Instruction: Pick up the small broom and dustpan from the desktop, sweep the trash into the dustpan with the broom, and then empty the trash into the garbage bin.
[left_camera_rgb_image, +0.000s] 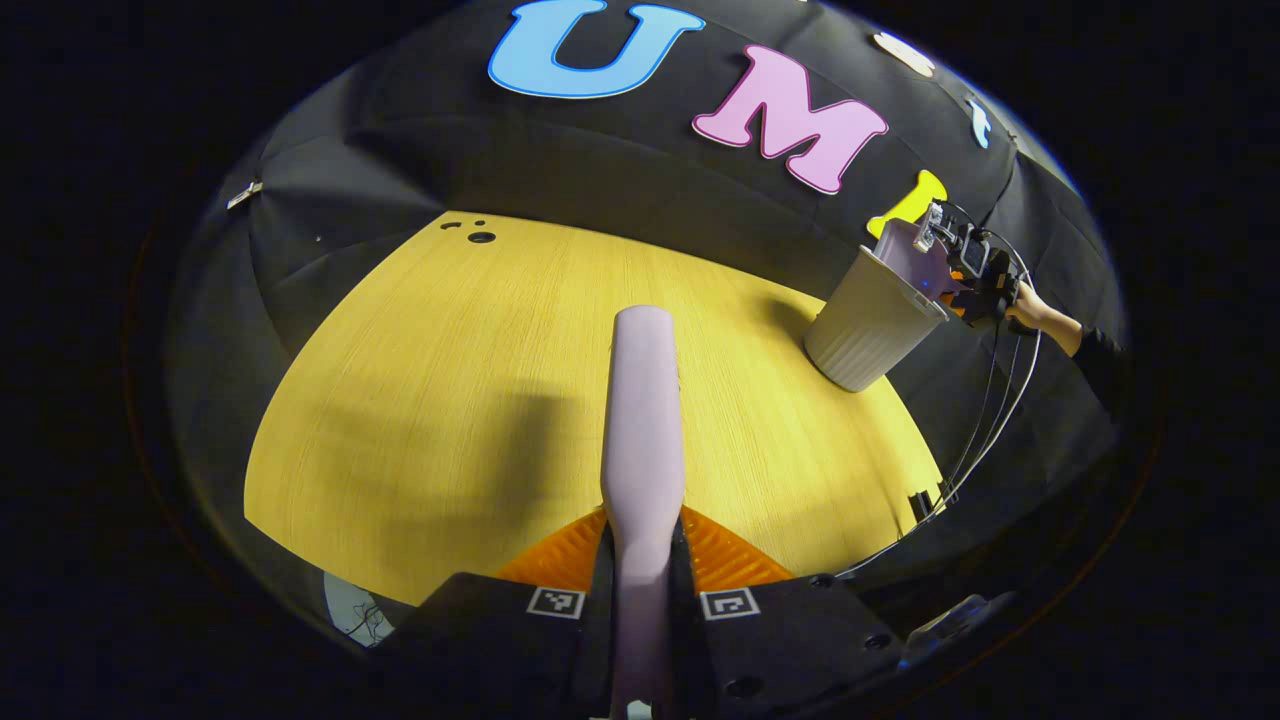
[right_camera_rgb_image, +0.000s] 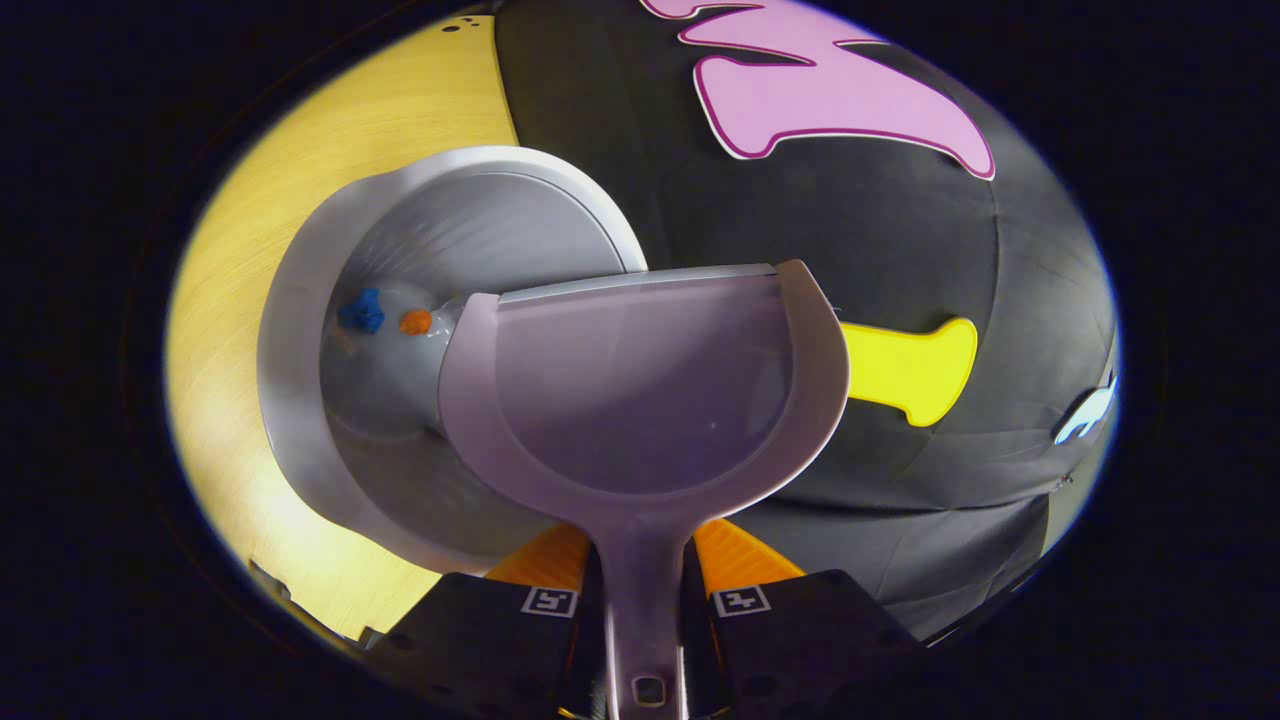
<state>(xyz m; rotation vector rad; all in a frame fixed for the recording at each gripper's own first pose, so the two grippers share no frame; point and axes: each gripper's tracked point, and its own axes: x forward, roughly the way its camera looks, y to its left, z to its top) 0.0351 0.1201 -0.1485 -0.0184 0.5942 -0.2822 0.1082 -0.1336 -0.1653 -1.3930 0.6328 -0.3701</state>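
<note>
Dustpan first: the pale lilac plastic dustpan (right_camera_rgb_image: 640, 400) is held by its handle between the orange ribbed fingers (right_camera_rgb_image: 735, 555) of the right gripper (right_camera_rgb_image: 640, 570), which are closed on it, and it is tipped over the mouth of the light grey ribbed garbage bin (right_camera_rgb_image: 300, 420). Inside the bin lie a small blue scrap (right_camera_rgb_image: 362, 312) and a small orange scrap (right_camera_rgb_image: 415, 321). In the left gripper view, the same dustpan (left_camera_rgb_image: 915, 255) hangs over the bin (left_camera_rgb_image: 868, 325) near the far right edge of the yellow wood-grain desktop (left_camera_rgb_image: 430, 400), with a hand (left_camera_rgb_image: 1040, 320) behind the right gripper (left_camera_rgb_image: 965, 265). The left gripper (left_camera_rgb_image: 642, 550) is clamped on the pale lilac broom handle (left_camera_rgb_image: 643, 420), which points out over the desktop, well apart from the bin.
</note>
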